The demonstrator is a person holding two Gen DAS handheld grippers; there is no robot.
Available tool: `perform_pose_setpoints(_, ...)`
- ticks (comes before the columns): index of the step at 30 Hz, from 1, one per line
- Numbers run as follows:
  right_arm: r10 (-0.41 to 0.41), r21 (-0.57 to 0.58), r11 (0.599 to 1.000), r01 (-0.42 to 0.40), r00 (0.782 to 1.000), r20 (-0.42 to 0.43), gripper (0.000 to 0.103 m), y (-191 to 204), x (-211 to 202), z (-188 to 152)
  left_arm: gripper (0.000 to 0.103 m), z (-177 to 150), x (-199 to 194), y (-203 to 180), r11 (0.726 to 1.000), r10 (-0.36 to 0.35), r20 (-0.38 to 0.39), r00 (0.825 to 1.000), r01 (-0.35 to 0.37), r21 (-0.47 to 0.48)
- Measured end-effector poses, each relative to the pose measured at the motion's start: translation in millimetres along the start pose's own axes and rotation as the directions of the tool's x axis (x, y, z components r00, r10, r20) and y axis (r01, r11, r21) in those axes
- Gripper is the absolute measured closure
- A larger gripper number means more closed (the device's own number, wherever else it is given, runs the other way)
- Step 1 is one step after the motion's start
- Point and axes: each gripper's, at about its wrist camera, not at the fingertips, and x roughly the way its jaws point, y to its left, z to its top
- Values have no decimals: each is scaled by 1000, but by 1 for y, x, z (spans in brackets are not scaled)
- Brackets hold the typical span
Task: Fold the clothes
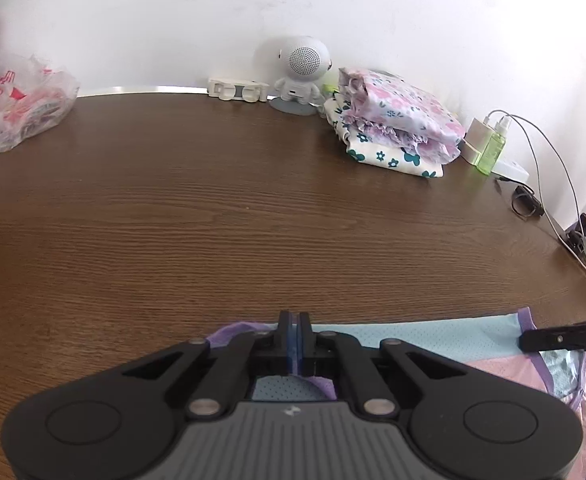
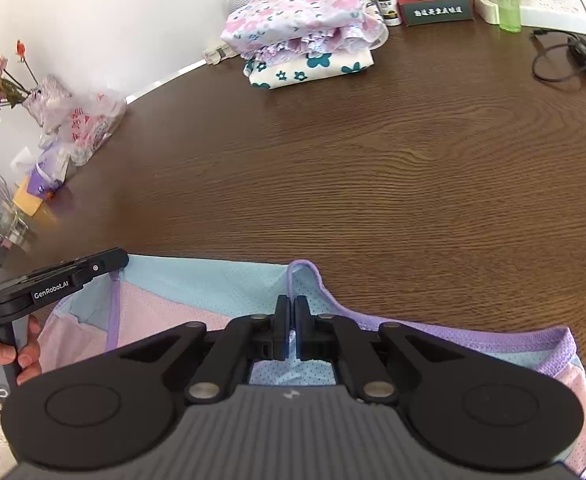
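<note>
Left gripper (image 1: 296, 320) pinched on the light blue, pink and purple-trimmed mesh garment (image 1: 413, 338) | right gripper (image 2: 292, 304) likewise clamped on its purple edge | garment beneath both, near table edge, unfolded | ahead across brown wooden table (image 2: 373, 168): two folded floral clothes (image 2: 305, 32) stacked, apparently done.

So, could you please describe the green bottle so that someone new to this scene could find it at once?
Start at the brown wood-grain table and follow its far edge along the white wall to the right, past the stack of folded floral clothes. Just beyond stands the translucent green plastic bottle, upright against a white charger block. It is the only green, see-through thing there.
</note>
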Motion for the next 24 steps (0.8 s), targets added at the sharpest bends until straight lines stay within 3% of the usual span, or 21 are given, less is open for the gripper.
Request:
perform_pose_setpoints(4, 36, 4, 999, -36, 999, -10, 96, -1, -1, 3, 100, -2, -3, 0, 1000, 4, 11, 1000, -4, 12)
perform_pose_setpoints(9, 48, 45, 998, -51, 997, 55, 90, -6, -19, 3, 91, -3, -25, 6, 1000, -14, 59, 998, 15, -13)
perform_pose_setpoints(11, 58, 58, 996, -62, 996, 67, 87, -9, -29, 1, 79, -3, -40, 6, 1000, -26, 78, 997, 27, -9)
perform_pose_setpoints(13, 72, 46, 996, -76, 995, 74, 77, -9, -42, -4, 67, -3, -57, 4, 1000, -31, 96, 995, 31, 1)
perform_pose_setpoints(15, 64, 6, 998, -64, 995, 80, 67, -4, -58, -16, 61, -6, -75, 2, 999, -36, 113, 993, 34, 21)
perform_pose_setpoints(21, 81, -102, 992, -74, 994, 66, 66, 10, -105, -69, 58, -32, -122, -3, 994, -67, 77, 995, 60, 96)
perform_pose_setpoints(24, 26, -145, 989, -13, 996, 86, 66, 8, -127, -100, 58, -60, -139, -4, 988, -93, 32, 995, 88, 123)
